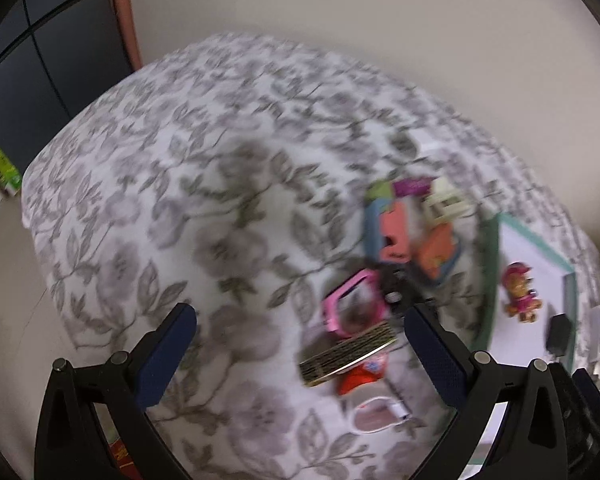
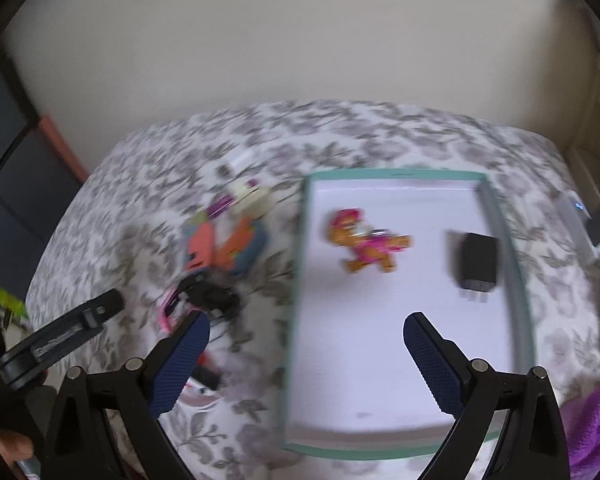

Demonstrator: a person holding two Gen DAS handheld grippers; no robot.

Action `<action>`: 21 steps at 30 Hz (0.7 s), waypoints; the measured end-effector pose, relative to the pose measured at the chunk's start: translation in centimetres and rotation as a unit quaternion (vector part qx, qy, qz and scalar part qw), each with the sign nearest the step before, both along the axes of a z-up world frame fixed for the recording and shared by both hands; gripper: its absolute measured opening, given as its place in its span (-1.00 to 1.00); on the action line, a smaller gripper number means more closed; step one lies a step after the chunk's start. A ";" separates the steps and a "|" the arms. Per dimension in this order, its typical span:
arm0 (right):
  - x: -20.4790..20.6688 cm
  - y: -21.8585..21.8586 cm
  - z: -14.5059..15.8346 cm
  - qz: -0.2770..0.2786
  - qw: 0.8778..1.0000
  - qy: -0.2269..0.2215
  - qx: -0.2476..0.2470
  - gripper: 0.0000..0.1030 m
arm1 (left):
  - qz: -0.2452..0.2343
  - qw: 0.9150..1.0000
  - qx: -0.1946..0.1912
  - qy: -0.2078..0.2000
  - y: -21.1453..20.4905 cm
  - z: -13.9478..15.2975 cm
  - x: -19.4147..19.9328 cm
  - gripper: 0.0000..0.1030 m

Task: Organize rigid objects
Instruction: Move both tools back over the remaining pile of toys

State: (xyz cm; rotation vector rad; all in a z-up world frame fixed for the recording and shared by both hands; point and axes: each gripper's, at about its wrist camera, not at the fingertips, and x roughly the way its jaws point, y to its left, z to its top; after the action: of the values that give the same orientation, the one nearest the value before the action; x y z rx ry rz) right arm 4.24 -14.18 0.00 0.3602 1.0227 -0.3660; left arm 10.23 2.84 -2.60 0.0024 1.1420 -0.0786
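Right gripper (image 2: 306, 334) open over teal-rimmed tray (image 2: 396, 174), no legible writing

Motion blur smears both views, so the heap of coloured pieces (image 1: 412, 232) on the bed cannot be told apart piece by piece. The right gripper's (image 2: 306, 344) left finger hides part of the pink-framed item (image 2: 168, 312) and the dark tangle (image 2: 212, 296) beside it. The tray's (image 1: 540, 236) far end runs behind the left gripper's (image 1: 300, 344) right finger.
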 end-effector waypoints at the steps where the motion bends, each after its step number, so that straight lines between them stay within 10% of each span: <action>1: 0.4 0.7 -0.4 0.010 1.000 0.005 0.003 0.93 | 0.004 1.000 0.001 0.006 0.2 -0.2 0.2 1.00; 21: 2.8 7.3 -7.3 0.108 0.987 0.089 0.075 0.93 | 0.082 0.989 0.010 0.126 5.8 -6.5 1.5 1.00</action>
State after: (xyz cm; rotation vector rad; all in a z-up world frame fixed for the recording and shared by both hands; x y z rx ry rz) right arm 7.01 -6.92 -7.28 0.3520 1.2554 -0.1275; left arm 11.71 8.65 -9.14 -0.0853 1.3910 0.0827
